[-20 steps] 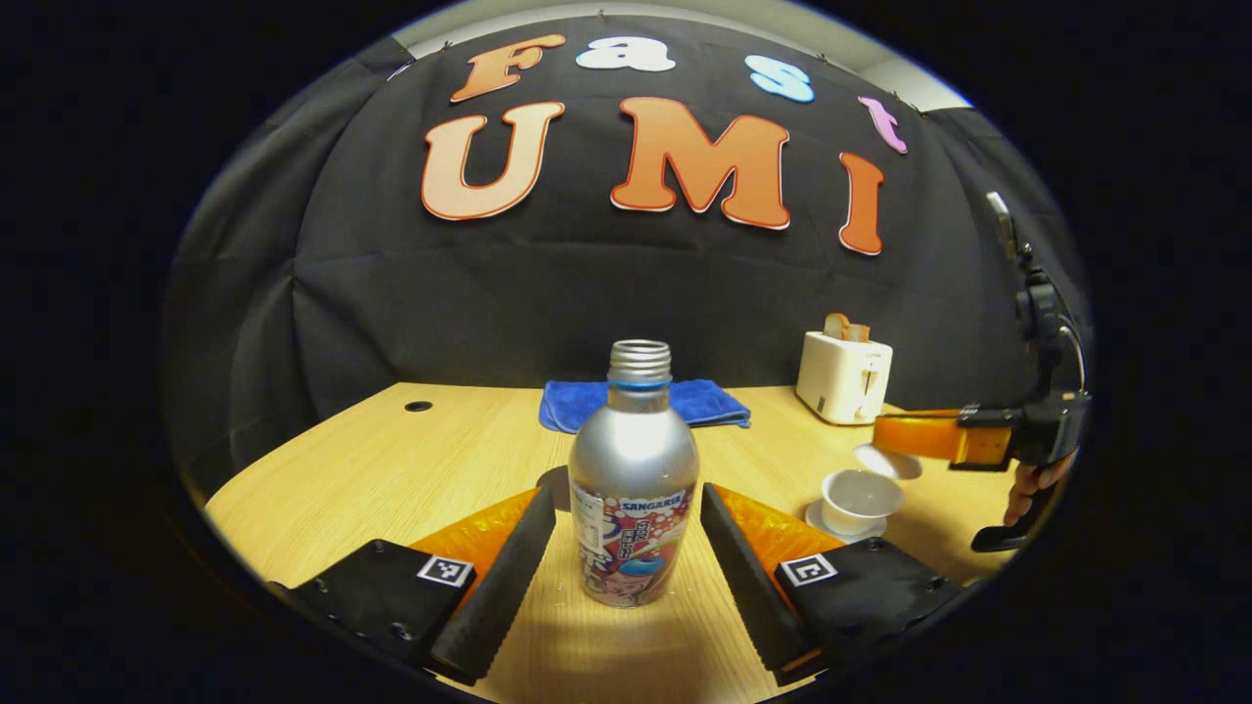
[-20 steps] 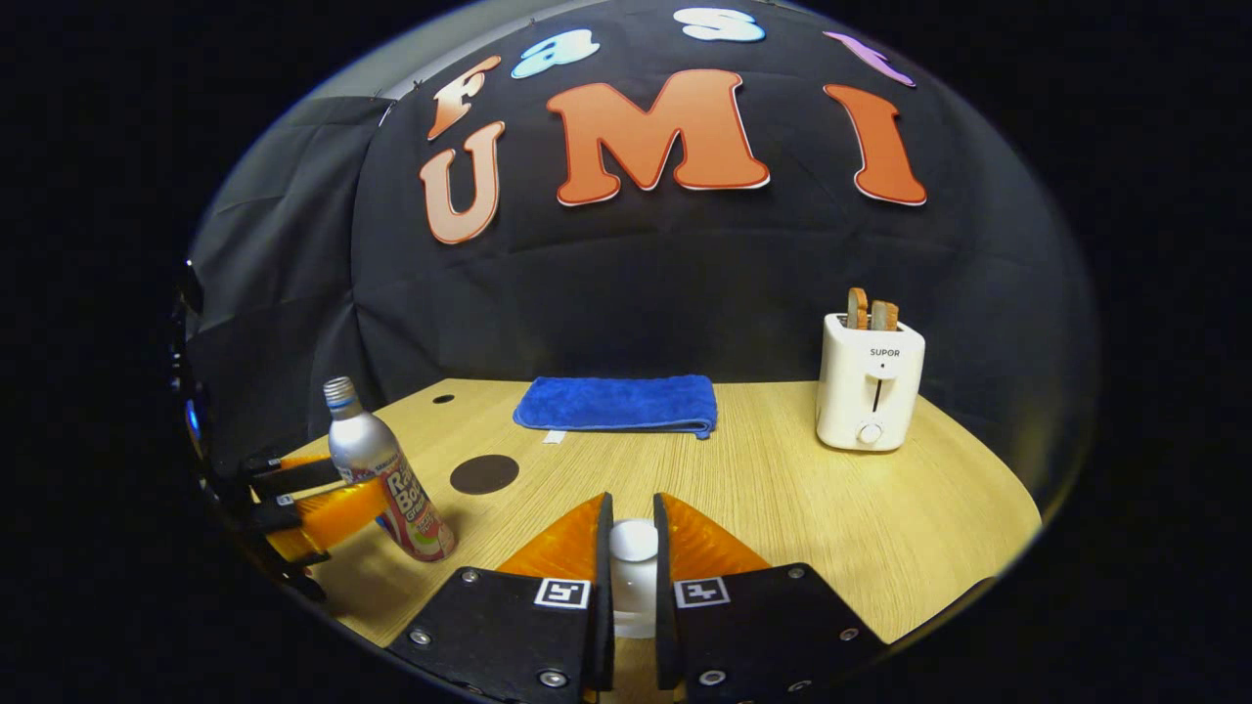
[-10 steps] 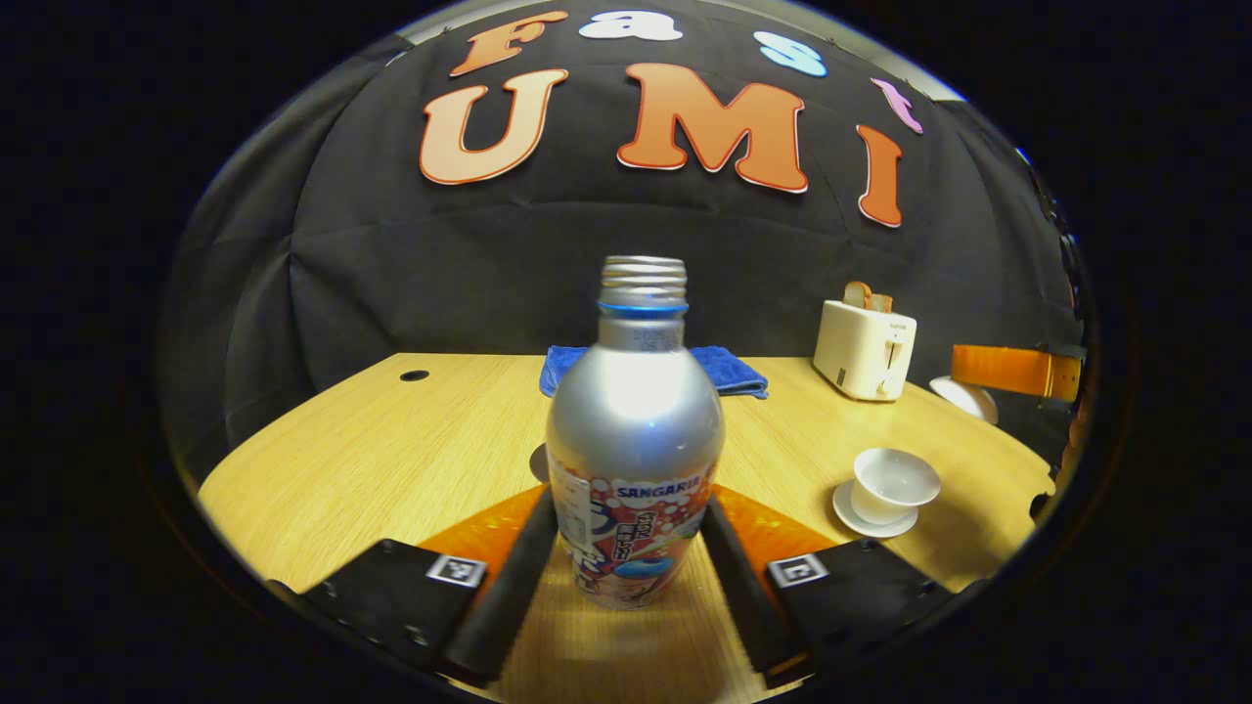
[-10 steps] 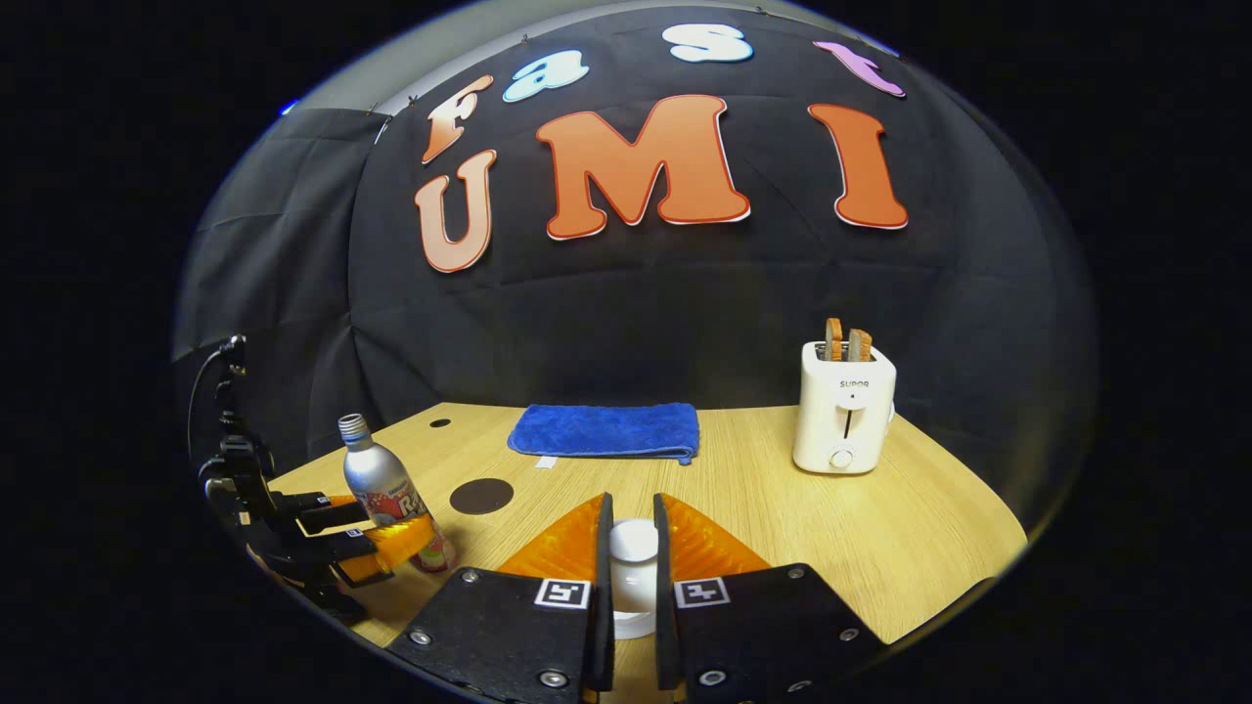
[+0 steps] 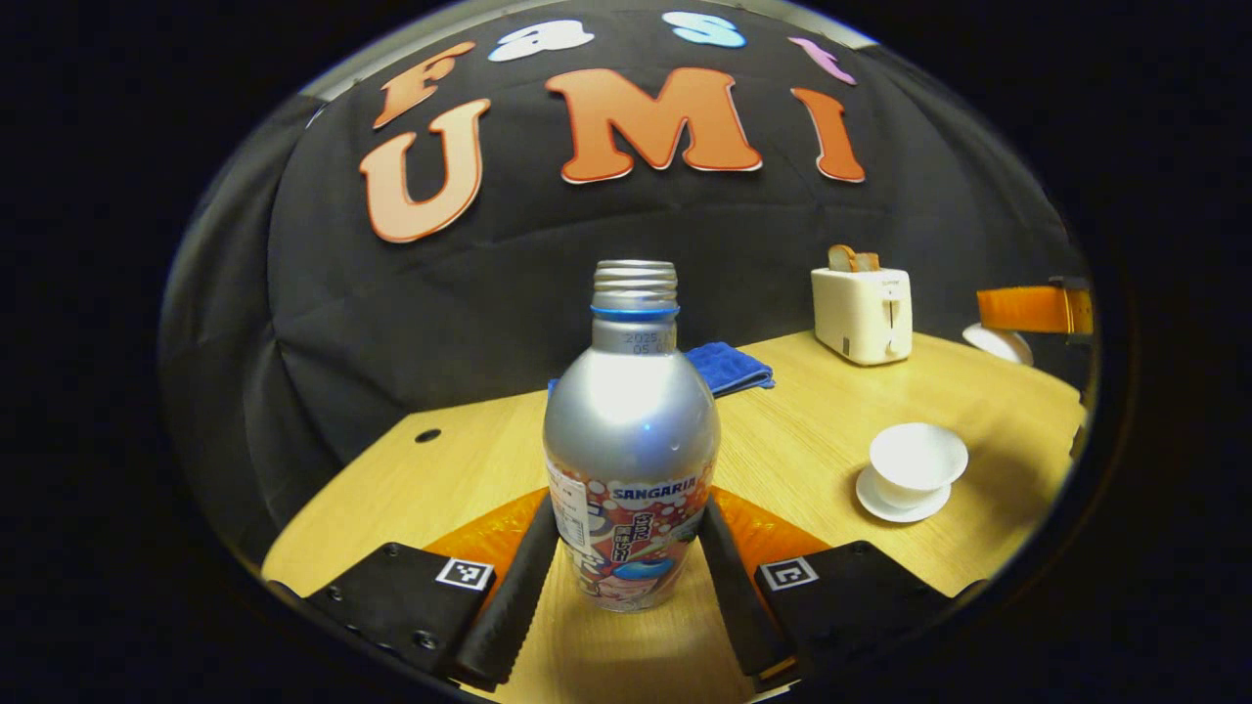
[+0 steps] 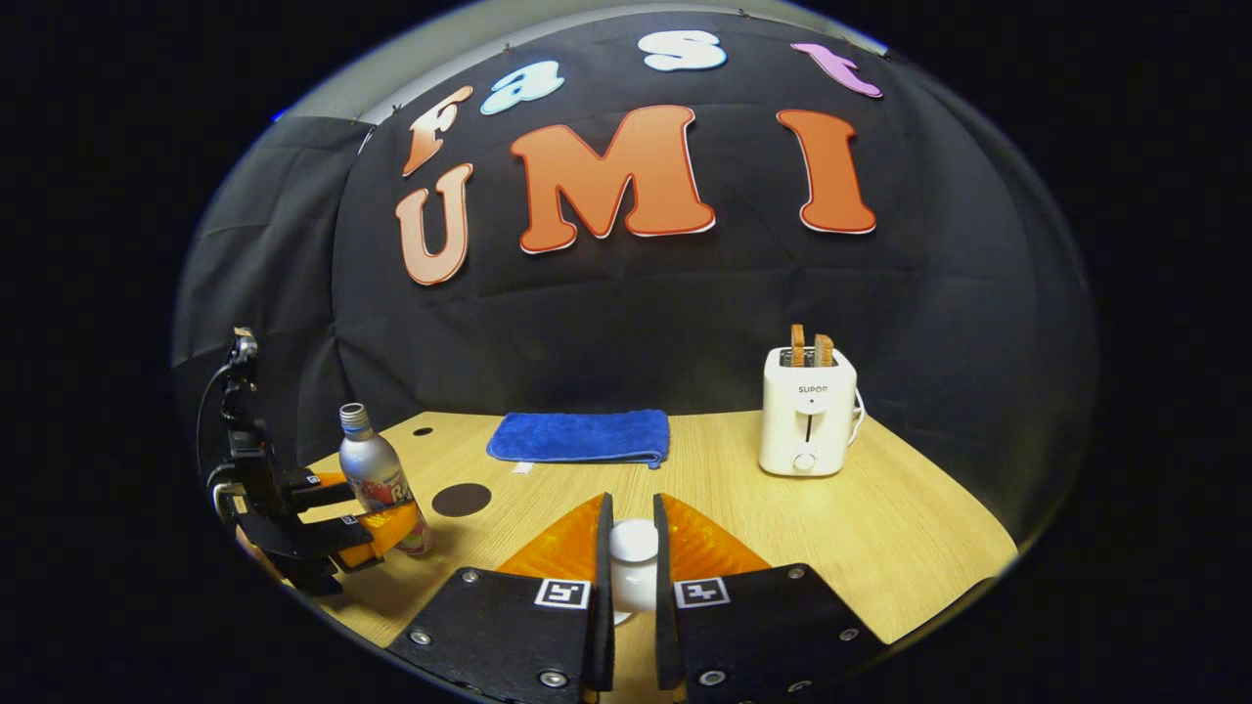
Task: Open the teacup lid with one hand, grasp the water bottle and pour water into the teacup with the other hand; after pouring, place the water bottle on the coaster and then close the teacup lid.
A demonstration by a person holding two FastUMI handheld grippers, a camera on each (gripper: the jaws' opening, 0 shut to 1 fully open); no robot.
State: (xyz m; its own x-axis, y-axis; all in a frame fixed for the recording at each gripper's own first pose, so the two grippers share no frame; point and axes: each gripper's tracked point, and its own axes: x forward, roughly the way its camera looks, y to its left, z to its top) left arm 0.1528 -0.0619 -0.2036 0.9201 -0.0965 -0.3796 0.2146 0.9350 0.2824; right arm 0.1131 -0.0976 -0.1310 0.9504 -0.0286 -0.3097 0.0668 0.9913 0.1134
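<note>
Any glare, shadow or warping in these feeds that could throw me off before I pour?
Left gripper view: a bright glare patch on the water bottle, which is sharp; the teacup casts a soft shadow to its right; the table edge bows from fisheye. Right gripper view: the lid in the right gripper is washed out white, without detail; the toaster is crisp.

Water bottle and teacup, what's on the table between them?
Nothing: in the left gripper view, bare table runs from the water bottle to the teacup.
</note>
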